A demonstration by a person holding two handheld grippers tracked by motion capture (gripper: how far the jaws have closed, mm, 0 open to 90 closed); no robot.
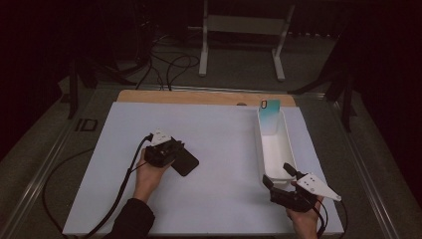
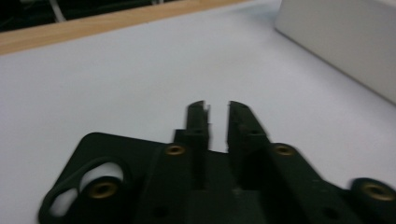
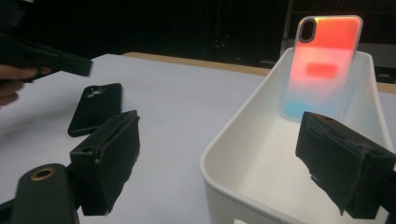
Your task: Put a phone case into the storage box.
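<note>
A black phone case (image 1: 185, 162) lies flat on the white table top (image 1: 219, 199), left of centre; in the right gripper view the black case (image 3: 95, 108) rests face down with its camera cutout at the far end. My left gripper (image 1: 174, 149) hovers over the case's near-left end. In its own view the left gripper (image 2: 217, 106) has its jaws almost together, with nothing between the tips. My right gripper (image 1: 276, 174) stands open at the near end of a white tray (image 1: 263, 149). The right gripper (image 3: 224, 163) straddles the tray's wall (image 3: 219, 154). An iridescent phone case (image 3: 322, 65) leans upright against the tray's far end.
A wooden strip (image 1: 204, 97) runs along the table's far edge. Beyond it stand a metal frame's legs (image 1: 203, 64) and loose cables (image 1: 169, 67) on the floor. Cables trail from both grippers off the near edge. A person's hand (image 3: 11, 81) holds the left gripper.
</note>
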